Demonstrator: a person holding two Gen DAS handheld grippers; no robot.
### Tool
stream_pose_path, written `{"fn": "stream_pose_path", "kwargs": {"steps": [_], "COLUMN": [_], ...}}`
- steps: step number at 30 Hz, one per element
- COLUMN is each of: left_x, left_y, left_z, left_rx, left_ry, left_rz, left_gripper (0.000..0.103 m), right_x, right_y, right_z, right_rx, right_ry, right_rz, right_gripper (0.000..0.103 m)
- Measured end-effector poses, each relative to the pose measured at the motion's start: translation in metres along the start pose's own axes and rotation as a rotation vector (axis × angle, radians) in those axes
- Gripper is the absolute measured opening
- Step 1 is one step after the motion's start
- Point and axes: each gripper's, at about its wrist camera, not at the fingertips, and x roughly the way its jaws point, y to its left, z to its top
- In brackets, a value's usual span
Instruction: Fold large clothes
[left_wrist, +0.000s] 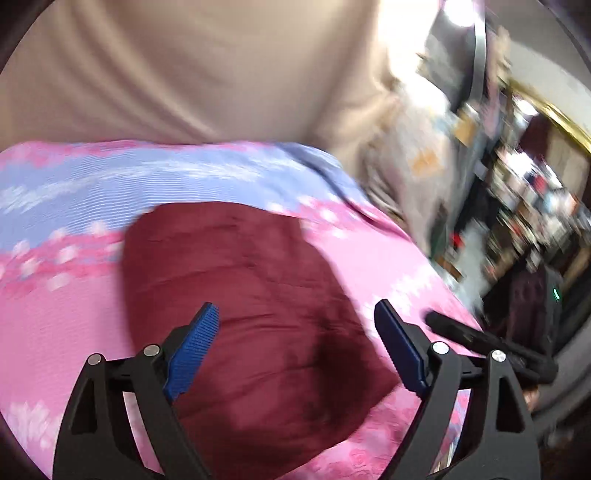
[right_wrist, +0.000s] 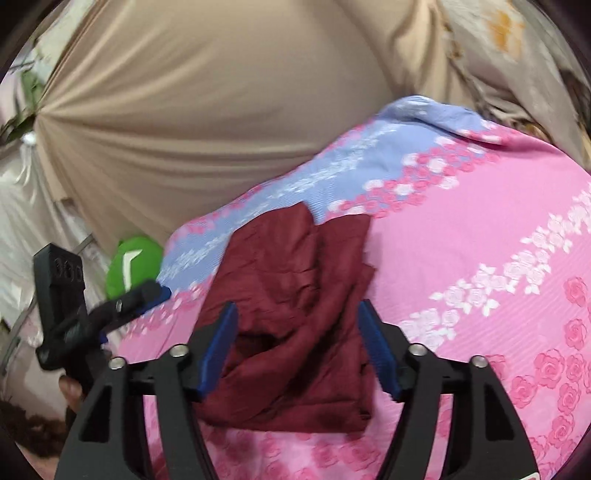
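Observation:
A dark maroon garment (left_wrist: 251, 295) lies folded into a compact bundle on a pink and blue floral bedsheet (left_wrist: 55, 314). It also shows in the right wrist view (right_wrist: 295, 288). My left gripper (left_wrist: 295, 314) is open and empty, hovering just above the garment's near part. My right gripper (right_wrist: 297, 314) is open and empty above the garment's near edge. The left gripper also shows at the left of the right wrist view (right_wrist: 129, 295), beside the bed's edge. The right gripper's body shows at the right of the left wrist view (left_wrist: 487, 343).
A beige curtain (right_wrist: 221, 110) hangs behind the bed. A green object (right_wrist: 133, 262) sits by the bed's far left edge. Cluttered shelves (left_wrist: 524, 206), blurred, stand to the right of the bed. The floral sheet (right_wrist: 480, 258) spreads wide to the right.

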Motion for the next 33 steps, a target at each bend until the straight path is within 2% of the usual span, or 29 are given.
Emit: {"fn": "stream_pose_path", "kwargs": {"steps": [3, 6, 8, 9, 10, 13, 17, 20, 24, 27, 28, 29, 31, 33], "left_x": [0.0, 0.022, 0.033, 0.034, 0.035, 0.045, 0.057, 0.071, 0.083, 0.084, 0.084, 0.085, 0.085, 0.085], "left_y": [0.024, 0.039, 0.039, 0.038, 0.035, 0.022, 0.01, 0.001, -0.002, 0.0, 0.001, 0.001, 0.0, 0.0], "left_z": [-0.017, -0.042, -0.053, -0.055, -0.055, -0.055, -0.062, -0.069, -0.076, -0.075, -0.075, -0.075, -0.075, -0.075], "left_rx": [-0.043, -0.089, -0.097, -0.087, -0.068, -0.013, 0.035, 0.071, 0.098, 0.085, 0.081, 0.077, 0.076, 0.076], "left_ry": [0.042, 0.148, 0.187, 0.184, 0.177, 0.17, 0.189, 0.215, 0.229, 0.235, 0.234, 0.234, 0.233, 0.232], "left_rz": [0.099, 0.14, 0.138, 0.152, 0.168, 0.195, 0.19, 0.205, 0.251, 0.253, 0.254, 0.253, 0.254, 0.257], "left_gripper": [0.084, 0.081, 0.079, 0.079, 0.079, 0.079, 0.079, 0.079, 0.079, 0.08, 0.08, 0.08, 0.08, 0.081], "right_x": [0.021, 0.041, 0.048, 0.051, 0.055, 0.057, 0.056, 0.072, 0.081, 0.062, 0.053, 0.045, 0.034, 0.038], "right_y": [0.023, 0.041, 0.05, 0.051, 0.046, 0.018, -0.018, -0.035, -0.044, -0.038, -0.035, -0.033, -0.026, -0.017], "right_z": [-0.011, -0.023, -0.026, -0.027, -0.027, -0.028, -0.051, -0.075, -0.079, -0.061, -0.05, -0.039, -0.016, 0.01], "right_rx": [-0.051, -0.121, -0.173, -0.183, -0.17, -0.07, 0.045, 0.092, 0.118, 0.092, 0.09, 0.088, 0.067, 0.031], "right_ry": [0.068, 0.113, 0.107, 0.105, 0.116, 0.136, 0.181, 0.236, 0.251, 0.238, 0.205, 0.173, 0.103, 0.051], "right_rz": [0.04, 0.017, -0.029, -0.053, -0.061, -0.076, -0.099, -0.117, -0.101, -0.102, -0.086, -0.076, -0.043, -0.048], "right_gripper": [0.073, 0.072, 0.053, 0.026, 0.007, 0.004, 0.003, 0.003, 0.002, 0.01, 0.018, 0.02, 0.033, 0.042]}}
